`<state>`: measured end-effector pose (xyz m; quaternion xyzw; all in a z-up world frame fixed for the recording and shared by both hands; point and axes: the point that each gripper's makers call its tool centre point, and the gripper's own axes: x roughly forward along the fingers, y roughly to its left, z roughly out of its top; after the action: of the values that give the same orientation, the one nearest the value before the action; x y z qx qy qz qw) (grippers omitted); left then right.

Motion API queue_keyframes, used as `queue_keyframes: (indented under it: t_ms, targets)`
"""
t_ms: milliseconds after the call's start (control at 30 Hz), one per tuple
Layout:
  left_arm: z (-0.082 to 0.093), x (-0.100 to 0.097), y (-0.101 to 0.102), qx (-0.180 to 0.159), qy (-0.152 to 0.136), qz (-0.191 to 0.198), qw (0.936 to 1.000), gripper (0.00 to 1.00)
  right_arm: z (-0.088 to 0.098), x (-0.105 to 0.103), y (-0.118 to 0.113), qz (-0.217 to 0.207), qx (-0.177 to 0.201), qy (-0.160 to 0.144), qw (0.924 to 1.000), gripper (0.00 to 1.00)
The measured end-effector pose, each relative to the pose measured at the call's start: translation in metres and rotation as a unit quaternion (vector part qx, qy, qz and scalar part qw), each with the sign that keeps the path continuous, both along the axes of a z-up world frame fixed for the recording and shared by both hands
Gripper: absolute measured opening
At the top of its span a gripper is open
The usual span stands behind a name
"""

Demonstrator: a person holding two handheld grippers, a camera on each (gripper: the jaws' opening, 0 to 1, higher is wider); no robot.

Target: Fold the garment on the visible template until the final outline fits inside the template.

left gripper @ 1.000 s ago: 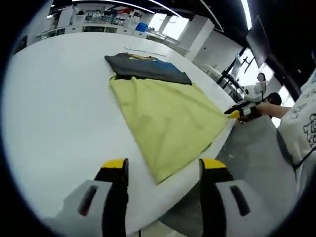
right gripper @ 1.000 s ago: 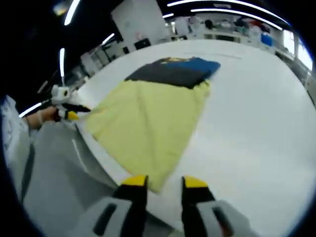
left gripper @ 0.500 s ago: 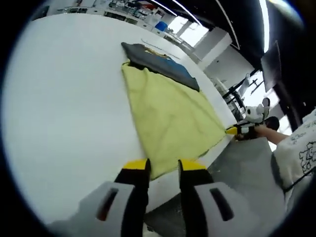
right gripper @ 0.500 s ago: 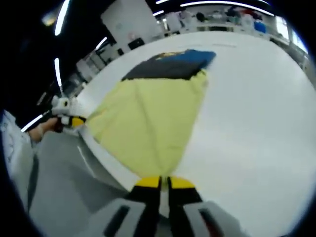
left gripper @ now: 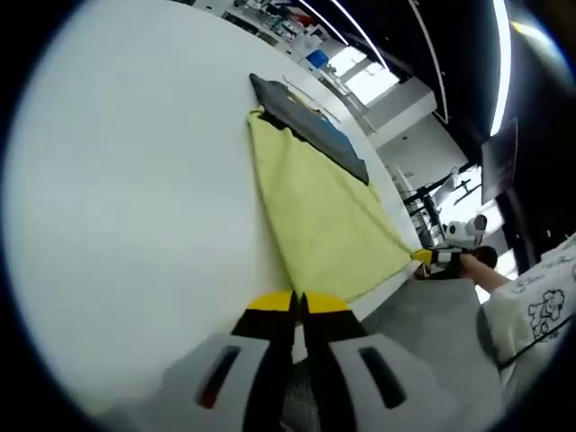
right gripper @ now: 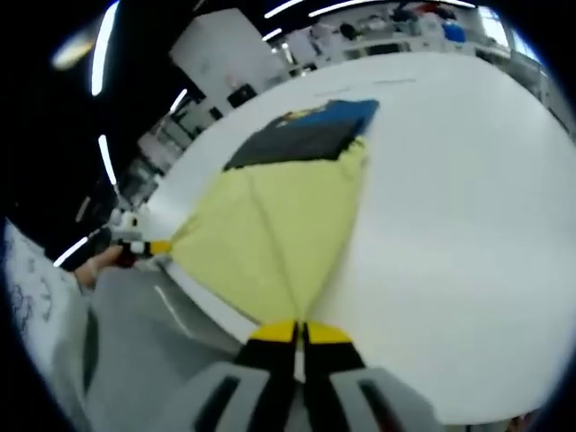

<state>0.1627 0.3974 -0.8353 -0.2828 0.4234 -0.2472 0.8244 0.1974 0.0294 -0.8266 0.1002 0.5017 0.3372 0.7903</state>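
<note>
Both the left gripper (left gripper: 299,304) and right gripper (right gripper: 300,333) pinch the yellow garment's (right gripper: 270,225) near corners at the counter (right gripper: 459,189) edge; soft, limp cloth, best held by corners.

A: colours?
B: garment (left gripper: 319,211) pale yellow, plain. Folded item (left gripper: 306,126) at its far end is dark grey with a blue patch and a bit of yellow trim.
A: table?
B: table (left gripper: 126,180) white. Left gripper (left gripper: 297,301) and right gripper (right gripper: 299,332): yellow tips, grey-white bodies.
A: person?
B: sleeve (left gripper: 531,301) white with a black cartoon print.
</note>
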Motion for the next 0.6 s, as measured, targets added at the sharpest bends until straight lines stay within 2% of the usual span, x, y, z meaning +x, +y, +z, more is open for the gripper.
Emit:
queue_keyframes:
  t_ms: [133, 233, 333, 533, 600]
  targets:
    - [0.003, -0.007, 0.000, 0.006, 0.003, -0.014, 0.9999, 0.00, 0.004, -0.008, -0.002, -0.005, 0.007, 0.011, 0.9999, 0.00]
    - [0.015, -0.012, -0.001, -0.004, -0.002, -0.016, 0.9999, 0.00, 0.012, -0.017, -0.002, -0.009, 0.016, 0.018, 0.9997, 0.00]
    - [0.032, -0.013, 0.000, -0.029, -0.009, 0.002, 0.9995, 0.00, 0.022, -0.023, 0.000, -0.018, 0.030, 0.025, 0.9991, 0.00]
    - [0.055, -0.023, -0.004, -0.040, -0.024, -0.002, 0.9989, 0.00, 0.044, -0.036, 0.001, -0.031, 0.052, 0.039, 0.9974, 0.00]
    - [0.064, -0.030, -0.011, -0.044, -0.025, -0.003, 0.9987, 0.00, 0.049, -0.041, 0.000, -0.035, 0.056, 0.043, 0.9969, 0.00]
